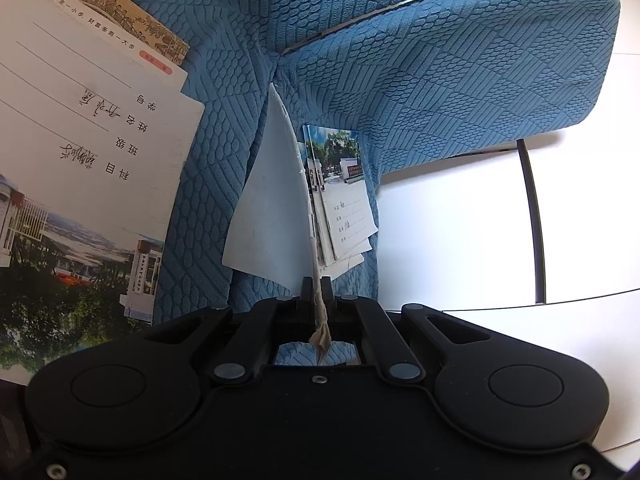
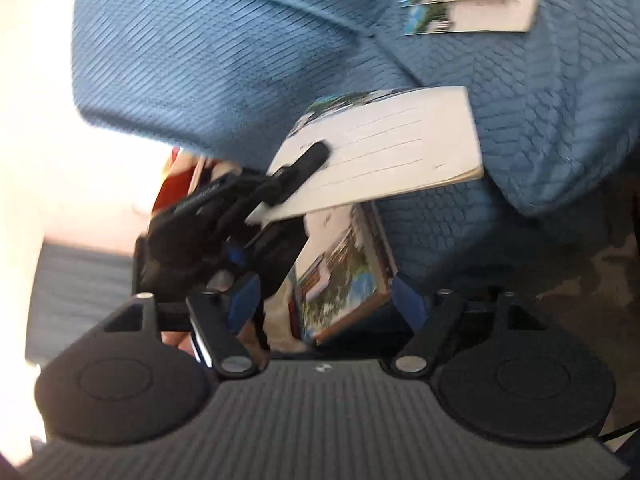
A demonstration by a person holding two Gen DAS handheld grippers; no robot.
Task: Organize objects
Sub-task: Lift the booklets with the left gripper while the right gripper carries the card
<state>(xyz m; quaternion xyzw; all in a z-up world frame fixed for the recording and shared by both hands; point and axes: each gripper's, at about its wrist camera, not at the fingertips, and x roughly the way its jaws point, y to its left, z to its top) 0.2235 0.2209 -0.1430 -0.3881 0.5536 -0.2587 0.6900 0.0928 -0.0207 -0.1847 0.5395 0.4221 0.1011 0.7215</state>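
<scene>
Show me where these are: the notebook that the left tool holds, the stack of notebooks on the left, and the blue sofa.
held notebook [image 1: 272, 200], left wrist view, on its pale cover.
stack [image 1: 92, 120], left wrist view, on the top white cover.
sofa [image 1: 460, 80], left wrist view, on the cushion.

A blue textured sofa [image 1: 400, 40] carries the things: a fanned pile of exercise books [image 1: 80, 140] lies on its seat, and a smaller stack [image 1: 344, 192] rests by the cushion.

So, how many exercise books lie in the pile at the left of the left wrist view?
3 show: the photo-cover exercise book on top, a white book with a red tab under it, a brown illustrated book lowest. Others may be hidden beneath.
</scene>
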